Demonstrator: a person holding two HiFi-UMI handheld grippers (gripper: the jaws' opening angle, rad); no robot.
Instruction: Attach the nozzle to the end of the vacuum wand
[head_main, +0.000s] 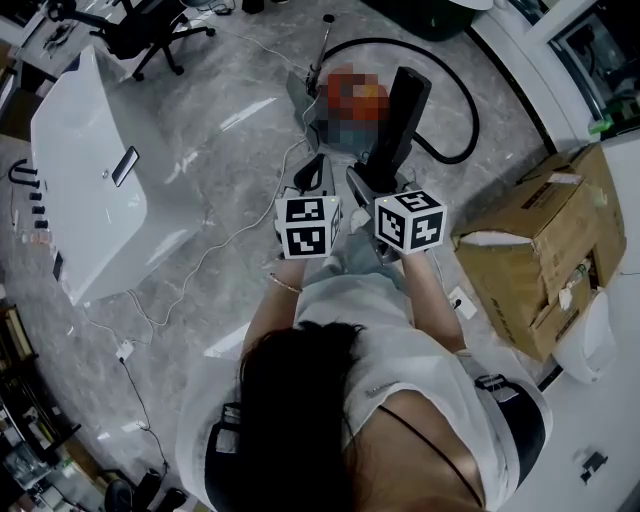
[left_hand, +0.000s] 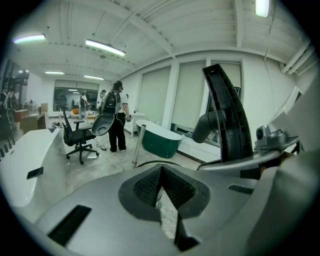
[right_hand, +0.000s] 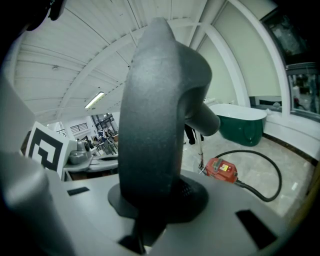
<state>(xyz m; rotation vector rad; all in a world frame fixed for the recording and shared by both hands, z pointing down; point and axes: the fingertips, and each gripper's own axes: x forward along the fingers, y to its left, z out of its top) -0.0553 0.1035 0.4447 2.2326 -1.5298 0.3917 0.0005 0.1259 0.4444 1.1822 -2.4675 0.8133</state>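
The right claw is clamped on the black nozzle, held upright. The left claw is pressed together, empty. The vacuum wand stands upright on the floor, well ahead of both.

Bare floor runs between white tub, left, and cardboard box, right; red vacuum and hose lie ahead.

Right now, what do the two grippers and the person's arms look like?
The left gripper and right gripper share smooth light-grey bodies with black ribbed pads and dark rectangular slots. Each carries a white cube printed with black square markers. The person wears a white short-sleeved top and a thin bracelet on the left wrist.
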